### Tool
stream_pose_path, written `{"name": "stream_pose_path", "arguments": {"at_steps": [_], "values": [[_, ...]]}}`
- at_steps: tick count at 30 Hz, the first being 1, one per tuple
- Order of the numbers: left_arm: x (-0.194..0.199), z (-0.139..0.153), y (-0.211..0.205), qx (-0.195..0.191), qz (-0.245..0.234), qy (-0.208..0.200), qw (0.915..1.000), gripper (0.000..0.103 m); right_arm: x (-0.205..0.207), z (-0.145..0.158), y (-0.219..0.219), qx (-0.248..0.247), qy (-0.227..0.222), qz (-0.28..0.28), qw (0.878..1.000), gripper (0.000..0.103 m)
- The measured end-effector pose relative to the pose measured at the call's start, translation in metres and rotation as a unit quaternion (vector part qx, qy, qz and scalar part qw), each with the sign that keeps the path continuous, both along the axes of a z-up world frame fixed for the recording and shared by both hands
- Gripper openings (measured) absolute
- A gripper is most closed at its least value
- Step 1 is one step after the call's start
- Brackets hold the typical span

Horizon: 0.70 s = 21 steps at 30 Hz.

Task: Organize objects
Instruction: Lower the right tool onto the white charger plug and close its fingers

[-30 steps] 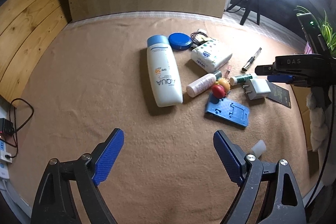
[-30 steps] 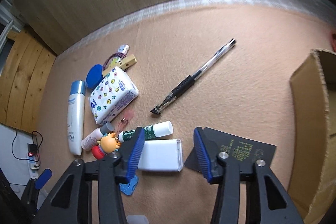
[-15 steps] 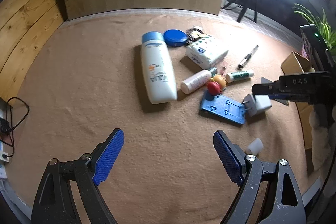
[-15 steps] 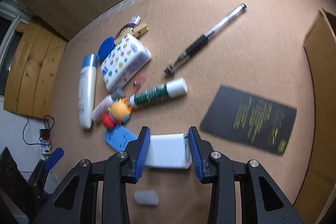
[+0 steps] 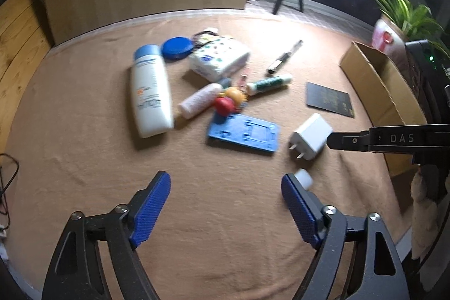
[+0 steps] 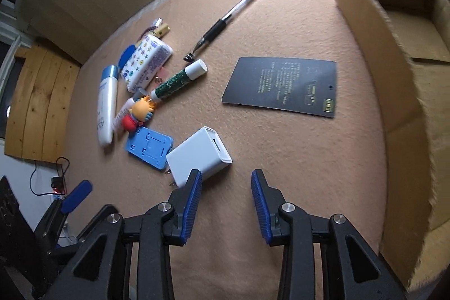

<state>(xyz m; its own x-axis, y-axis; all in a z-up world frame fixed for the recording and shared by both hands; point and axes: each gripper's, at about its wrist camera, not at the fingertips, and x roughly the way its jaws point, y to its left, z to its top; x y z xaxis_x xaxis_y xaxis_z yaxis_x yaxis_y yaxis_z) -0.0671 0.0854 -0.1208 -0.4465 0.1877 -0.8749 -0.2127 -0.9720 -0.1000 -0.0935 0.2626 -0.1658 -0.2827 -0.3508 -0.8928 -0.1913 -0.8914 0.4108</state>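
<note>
I'm mid-pickup — my right gripper (image 6: pixel 225 201) stands released beside the white plastic charger block (image 6: pixel 199 156); left gripper (image 5: pixel 225 204) closing, empty — regrasp next.

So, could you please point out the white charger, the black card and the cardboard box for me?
white charger (image 6: pixel 197 153), right wrist view, on its top face.
black card (image 6: pixel 284 86), right wrist view, on its printed middle.
cardboard box (image 6: pixel 399 100), right wrist view, on its near wall.

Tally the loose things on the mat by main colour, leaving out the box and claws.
White: 5, lotion bottle, tissue pack, small bottle, charger, cap
Blue: 2, lid, stand
Black: 1, card
Other: 4, pen, glue stick, doll, clothespin
Total: 12
</note>
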Motion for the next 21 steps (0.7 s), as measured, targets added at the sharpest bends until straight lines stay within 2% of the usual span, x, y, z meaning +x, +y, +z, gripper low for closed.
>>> {"name": "stream_pose_path", "arguments": {"at_steps": [3,5,7,11,13,18,21], "values": [[-0.007,0.001,0.009,0.007,-0.015,0.002,0.9999,0.077,0.011,0.007,0.008,-0.02,0.014,-0.021,0.999,0.033],[-0.016,0.002,0.016,0.019,-0.032,-0.006,0.9993,0.077,0.016,0.011,0.01,-0.017,0.024,-0.03,0.999,0.033],[-0.028,0.002,0.022,0.022,-0.039,-0.008,0.999,0.069,0.021,0.011,0.01,-0.021,0.028,-0.036,0.999,0.033],[-0.054,-0.003,0.036,0.045,-0.057,-0.029,0.9969,0.061,0.031,0.006,0.015,-0.057,0.024,-0.06,0.996,0.033],[-0.063,-0.01,0.043,0.062,-0.075,-0.046,0.9942,0.056,0.032,0.004,0.017,-0.069,0.026,-0.078,0.994,0.033],[-0.072,-0.025,0.058,0.102,-0.11,-0.085,0.985,0.053,0.028,0.007,0.025,-0.092,0.031,-0.104,0.99,0.033],[-0.068,-0.028,0.065,0.115,-0.13,-0.088,0.9809,0.048,0.023,0.007,0.028,-0.093,0.031,-0.113,0.989,0.033]]}}
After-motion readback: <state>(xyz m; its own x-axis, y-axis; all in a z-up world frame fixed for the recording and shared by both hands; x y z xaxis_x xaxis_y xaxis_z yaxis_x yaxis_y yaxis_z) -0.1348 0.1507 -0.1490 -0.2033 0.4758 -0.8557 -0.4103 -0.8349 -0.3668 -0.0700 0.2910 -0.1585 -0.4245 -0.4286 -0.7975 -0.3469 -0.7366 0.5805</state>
